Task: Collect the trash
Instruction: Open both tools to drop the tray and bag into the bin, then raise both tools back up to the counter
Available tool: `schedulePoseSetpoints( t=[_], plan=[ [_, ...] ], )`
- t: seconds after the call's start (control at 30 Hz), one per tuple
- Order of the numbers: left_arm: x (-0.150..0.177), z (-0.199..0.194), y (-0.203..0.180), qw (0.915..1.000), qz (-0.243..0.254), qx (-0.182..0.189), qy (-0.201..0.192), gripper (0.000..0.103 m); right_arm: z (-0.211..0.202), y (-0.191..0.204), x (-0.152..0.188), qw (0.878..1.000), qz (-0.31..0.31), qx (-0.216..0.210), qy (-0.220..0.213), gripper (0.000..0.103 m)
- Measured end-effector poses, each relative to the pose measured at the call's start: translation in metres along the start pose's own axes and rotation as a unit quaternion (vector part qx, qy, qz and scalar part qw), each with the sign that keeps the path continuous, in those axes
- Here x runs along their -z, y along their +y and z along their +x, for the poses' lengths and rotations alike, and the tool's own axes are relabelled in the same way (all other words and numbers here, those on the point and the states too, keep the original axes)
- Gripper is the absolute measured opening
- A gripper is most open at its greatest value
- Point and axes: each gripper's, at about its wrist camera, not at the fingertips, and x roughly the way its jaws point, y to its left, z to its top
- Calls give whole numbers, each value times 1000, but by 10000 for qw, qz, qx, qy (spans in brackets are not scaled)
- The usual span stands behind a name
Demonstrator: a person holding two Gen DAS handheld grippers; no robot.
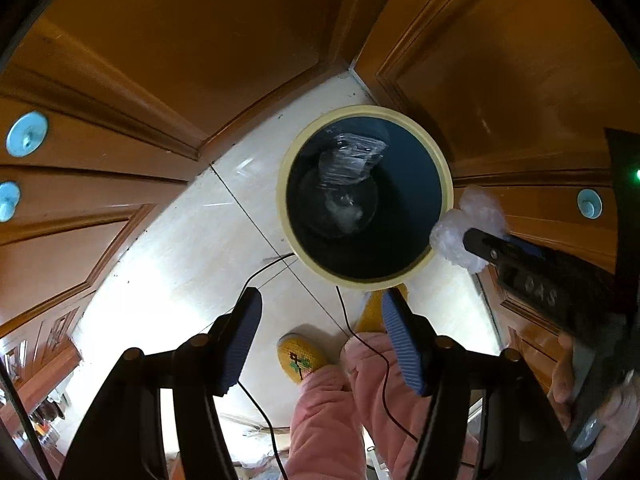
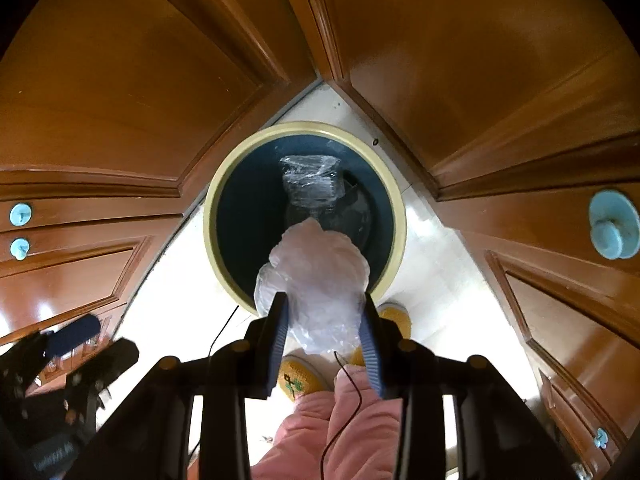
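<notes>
The landmark is the round bin (image 2: 305,216), cream-rimmed with a dark blue inside, standing on pale floor tile (image 1: 192,248) in a corner between wooden cabinet doors (image 2: 120,80). Everything below is placed against it.

By my reading the step in hand is the drop: trash is being brought over the bin's mouth. The right gripper (image 2: 326,344) points down at the bin's near rim and pinches a crumpled whitish plastic bag (image 2: 320,272) between its 2 blue pads; the bag bulges forward over the rim and part of the opening. In the left view that same wad shows at the bin's right rim. The next move, I judge, calls for carrying the wad a little further toward the bin's middle and then spreading the jaws so it falls clear of the rim.

The left gripper (image 1: 322,340) hangs above the floor just on the near side of the bin, jaws spread and holding nothing.

Already inside the bin lie a crinkled clear wrapper (image 1: 350,158) against the far wall and a small pale scrap (image 1: 346,210) at the bottom.

Near the bin's near side are the person's pink padded trouser legs (image 1: 340,408), 2 yellow slippers (image 1: 300,356) and a thin black cable (image 1: 276,264) trailing across the tile. The cable and the rim itself are what could snag or catch the light bag.
</notes>
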Motion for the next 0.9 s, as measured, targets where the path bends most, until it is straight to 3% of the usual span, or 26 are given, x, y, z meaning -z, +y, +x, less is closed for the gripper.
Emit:
schedulePoseSetpoints(
  t=[0.13, 0.3, 0.6, 0.9],
  plan=[
    [10, -8, 8, 9999, -89, -95, -79, 62, 6, 3, -3, 9999, 135, -14, 88, 40],
    [18, -14, 21, 9995, -269, -61, -147, 62, 4, 5, -1, 9992, 404, -48, -44, 53],
    [34, -39, 31, 9987, -407, 13, -301, 63, -16, 5, 18, 9977, 621, -274, -45, 53],
    [49, -101, 19, 9984, -236, 10, -519, 63, -79, 19, 56, 9979, 489, -394, -166, 53]
  ],
)
